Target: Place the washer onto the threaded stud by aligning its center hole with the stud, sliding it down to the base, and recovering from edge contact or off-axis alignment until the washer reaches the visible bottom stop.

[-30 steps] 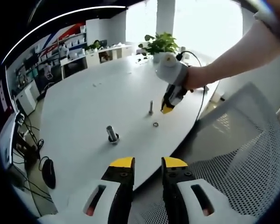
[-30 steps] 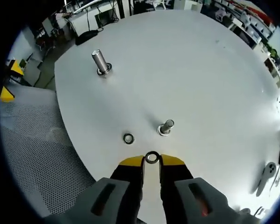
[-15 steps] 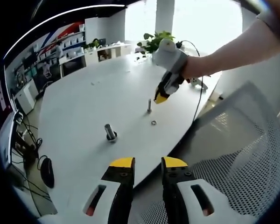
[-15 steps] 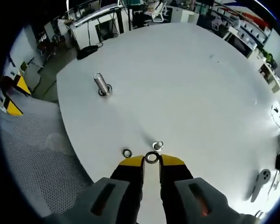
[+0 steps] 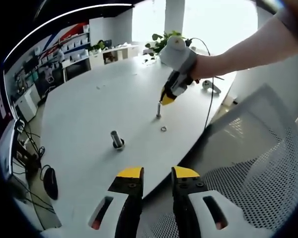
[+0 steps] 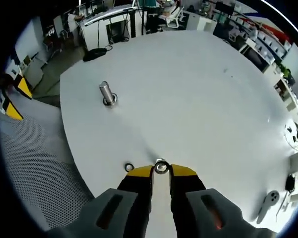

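The right gripper (image 6: 161,171) has its fingers clenched on the washer (image 6: 161,167), pinched between the yellow tips directly over the stud (image 5: 159,110). A second washer (image 6: 129,167) lies on the desk (image 6: 188,99) at nine o'clock. The left gripper (image 5: 157,173) hangs released off the desk edge.

White round table (image 5: 89,104), bare surface across most of both views. Larger smooth metal post (image 5: 117,139) upright on a ring base, left of centre in the left gripper view; same post (image 6: 107,93) upper left in the right gripper view. Loose ring (image 6: 129,167) flat on the table, lower left of centre. White mesh chair (image 5: 253,148) at right. Potted plant (image 5: 161,42) at top centre. Shelving and desks (image 5: 84,49) upper left. Computer mouse (image 5: 50,182) and cables, lower left. White handheld device (image 6: 266,204) at lower right, table edge.
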